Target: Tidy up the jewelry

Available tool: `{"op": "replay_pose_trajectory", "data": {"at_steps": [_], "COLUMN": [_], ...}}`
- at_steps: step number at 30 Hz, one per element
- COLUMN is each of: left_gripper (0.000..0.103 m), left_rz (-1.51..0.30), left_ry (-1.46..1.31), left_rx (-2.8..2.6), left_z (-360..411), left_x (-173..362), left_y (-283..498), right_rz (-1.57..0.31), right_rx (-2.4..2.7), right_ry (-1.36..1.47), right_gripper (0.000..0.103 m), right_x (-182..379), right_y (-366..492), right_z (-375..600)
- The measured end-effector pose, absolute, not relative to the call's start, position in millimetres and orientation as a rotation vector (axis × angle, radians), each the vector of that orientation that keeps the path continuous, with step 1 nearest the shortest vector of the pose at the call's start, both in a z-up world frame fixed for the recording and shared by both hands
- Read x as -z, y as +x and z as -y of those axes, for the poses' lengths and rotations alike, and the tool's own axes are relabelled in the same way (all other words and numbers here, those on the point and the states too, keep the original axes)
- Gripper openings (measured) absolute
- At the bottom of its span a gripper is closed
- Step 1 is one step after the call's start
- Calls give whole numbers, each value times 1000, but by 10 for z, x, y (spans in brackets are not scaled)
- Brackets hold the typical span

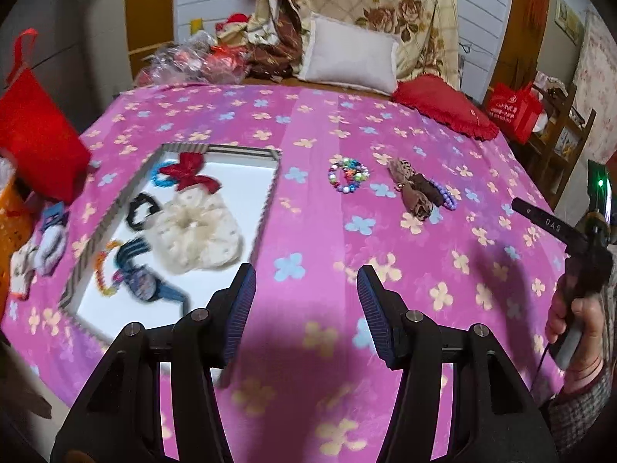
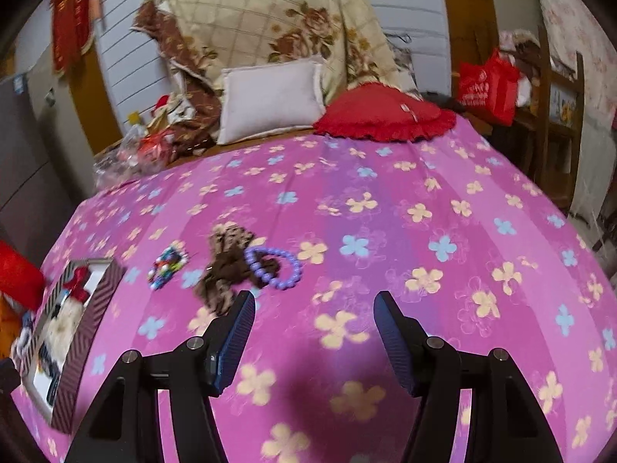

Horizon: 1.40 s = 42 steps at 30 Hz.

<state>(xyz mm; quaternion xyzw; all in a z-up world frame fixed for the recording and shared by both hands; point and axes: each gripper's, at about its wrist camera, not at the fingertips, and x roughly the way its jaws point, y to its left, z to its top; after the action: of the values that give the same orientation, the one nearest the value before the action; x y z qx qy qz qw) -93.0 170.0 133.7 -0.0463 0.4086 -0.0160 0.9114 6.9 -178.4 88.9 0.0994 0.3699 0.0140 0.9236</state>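
Bracelets: purple one (image 2: 274, 268) tangled with brown scrunchie (image 2: 227, 266) at 10 o'clock; both grippers' jaws half-wide, empty; grabbing either could drag both off bed (image 2: 385, 231)

On the black bar of my right hand-held gripper (image 1: 547, 223), seen off to the right of my left hand-held gripper (image 1: 306, 285), I read the pale letters "DAS". The red bag (image 1: 513, 110) far ahead on the right carries white print, too small and blurred for me to read.
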Motion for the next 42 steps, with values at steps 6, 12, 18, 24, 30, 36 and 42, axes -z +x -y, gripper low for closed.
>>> {"op": "replay_pose_trajectory", "data": {"at_steps": [6,12,18,24,30,36,42], "left_gripper": [54,54,54,21,11,11,11], "left_rz": [-924,-1001,-1024,-1066,-1115,-1085,-976], "left_ry": [-112,-18,140,141,28,-59,-151], "left_rx": [77,100,135,102,178,335,432], "left_z": [-1439,-1085,-773,-810,-894,-881,-894], "left_x": [-1158,-758,-434,-240,-266,-643,-1143], "left_y": [35,887,1293,1530,1258,526,-85], "right_rz": [-812,-833,-841,-860,-860,-845,-855], "right_rx": [-36,-42,-29,-13,0,0,1], "right_ry": [276,268,276,266,244,214,199], "right_gripper": [62,62,62,62,62,62,62], "right_x": [-744,-687,-609,-533,-514,-545,-509], "right_y": [229,236,287,329,311,262,225], "right_z": [2001,2012,2046,2040,2003,1933,1861]}}
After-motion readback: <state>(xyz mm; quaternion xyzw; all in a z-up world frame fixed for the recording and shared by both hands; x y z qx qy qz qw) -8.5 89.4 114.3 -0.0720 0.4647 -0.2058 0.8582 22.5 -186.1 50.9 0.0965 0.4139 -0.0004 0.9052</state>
